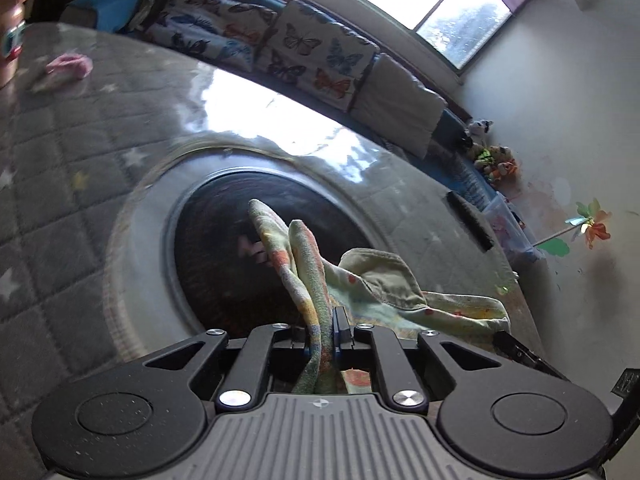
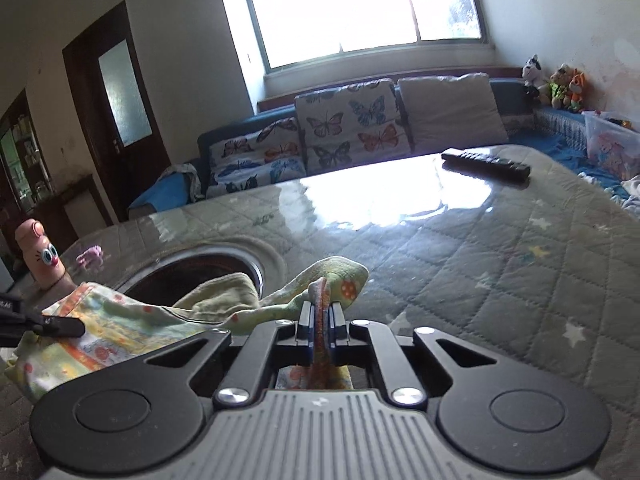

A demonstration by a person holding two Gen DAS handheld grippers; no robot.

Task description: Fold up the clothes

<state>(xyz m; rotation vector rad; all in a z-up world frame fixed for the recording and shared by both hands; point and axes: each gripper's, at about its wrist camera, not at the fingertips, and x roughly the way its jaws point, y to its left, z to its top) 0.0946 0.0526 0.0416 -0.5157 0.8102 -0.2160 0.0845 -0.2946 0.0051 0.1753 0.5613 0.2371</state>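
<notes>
While both tools pinch the same pale green patterned cotton garment (image 1: pixel 384 280), the cloth sags between them just above the glossy glass-covered table with its grey quilted star-print underlay (image 1: pixel 80 152). The left gripper (image 1: pixel 325 334) has its black jaws clenched on a bunched, orange-striped edge of the fabric, which stands up past the fingertips and falls away to the right. The right gripper (image 2: pixel 320 320) is likewise clamped on a thin rolled hem, with a spotted fold flopping forward beyond it and the rest of the garment trailing left toward the other tool's black tip. Under the cloth lies a round dark recess ringed in pale metal (image 1: pixel 224 248), set into the tabletop. To the right of the right gripper the table surface stretches bare to its far edge, where a black remote control (image 2: pixel 486 165) lies near the rim. At the left edge stand a pink finger-shaped figurine with cartoon eyes (image 2: pixel 42 256) and a small crumpled pink cloth (image 2: pixel 91 258), well apart from the garment. Beyond the table runs a blue sofa with butterfly-print cushions (image 2: pixel 340 128).
</notes>
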